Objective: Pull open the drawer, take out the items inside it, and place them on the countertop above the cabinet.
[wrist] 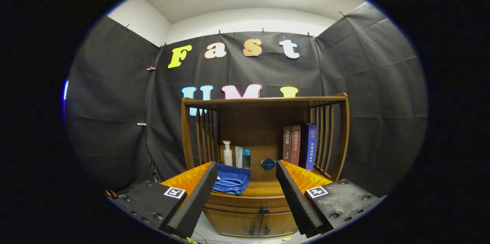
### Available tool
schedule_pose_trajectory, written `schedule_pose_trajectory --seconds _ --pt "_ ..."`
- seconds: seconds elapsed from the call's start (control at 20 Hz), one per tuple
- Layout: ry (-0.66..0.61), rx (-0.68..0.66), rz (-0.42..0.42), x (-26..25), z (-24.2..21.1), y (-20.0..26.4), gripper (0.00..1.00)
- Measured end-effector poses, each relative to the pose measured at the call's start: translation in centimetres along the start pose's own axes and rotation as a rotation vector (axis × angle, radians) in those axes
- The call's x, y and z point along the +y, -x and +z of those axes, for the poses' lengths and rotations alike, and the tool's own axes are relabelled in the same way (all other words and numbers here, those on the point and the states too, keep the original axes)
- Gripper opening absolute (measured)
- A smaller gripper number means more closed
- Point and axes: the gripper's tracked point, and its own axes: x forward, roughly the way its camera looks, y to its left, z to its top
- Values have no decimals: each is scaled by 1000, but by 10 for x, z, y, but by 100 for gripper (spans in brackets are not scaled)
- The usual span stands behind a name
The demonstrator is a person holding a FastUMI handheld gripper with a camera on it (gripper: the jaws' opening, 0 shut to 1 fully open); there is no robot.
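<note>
A wooden cabinet (264, 129) stands ahead against the black cloth wall. Its drawer (249, 200) sits shut below the countertop (264, 186), with a small dark knob (263, 209) at its middle. My gripper (245, 194) is open, held back from the cabinet, its two fingers spread wide to either side of the drawer front with nothing between them. A folded blue towel (231, 179) lies on the countertop just beyond the left finger (195, 198). Whatever is inside the drawer is hidden.
At the back of the countertop stand a white pump bottle (227, 153), two small tubes (242, 157), a small blue bowl (268, 164) and three upright books (299, 145). Slatted sides and a top shelf (264, 101) enclose the counter. Two lower doors (249, 224) sit under the drawer.
</note>
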Motion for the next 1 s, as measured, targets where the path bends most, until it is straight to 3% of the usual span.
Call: schedule_pose_trajectory --seconds 0.5,1.0 --pt "5 32 -22 -9 -17 -16 98" --pt "-26 124 -53 -18 -90 -52 99"
